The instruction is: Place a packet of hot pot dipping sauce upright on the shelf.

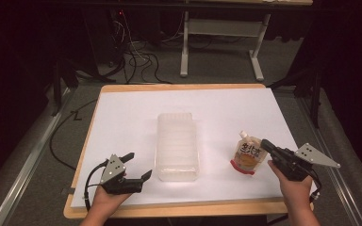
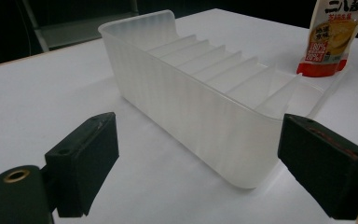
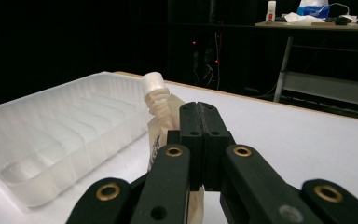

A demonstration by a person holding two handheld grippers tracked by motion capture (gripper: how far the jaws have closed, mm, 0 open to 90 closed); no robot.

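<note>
Spout pouch (image 1: 248, 157), right of ridged clear tray (image 1: 177, 146) on worktop (image 1: 122, 113): prob. light, soft, slick film, squishy w/ liquid. Right claw (image 1: 267, 147) clenched on its edge; stiff seam near cap is best hold. Left claw (image 1: 138, 165) released, idle.

The tray (image 1: 177, 147) looks like frosted translucent plastic, ribbed on the walls, with a soft sheen rather than a real gloss. The spouted pouch (image 1: 248, 157) is glossy printed film with a ridged white plastic cap. The table top's cover (image 1: 136, 117) reads as matt white paper, smooth, over a light wood board (image 1: 179, 87) showing at the edges. Both grippers, left (image 1: 138, 166) and right (image 1: 265, 145), are matt black plastic with brass-looking inserts; the right one's three-cornered plate (image 1: 315, 156) is dull grey metal.
</note>
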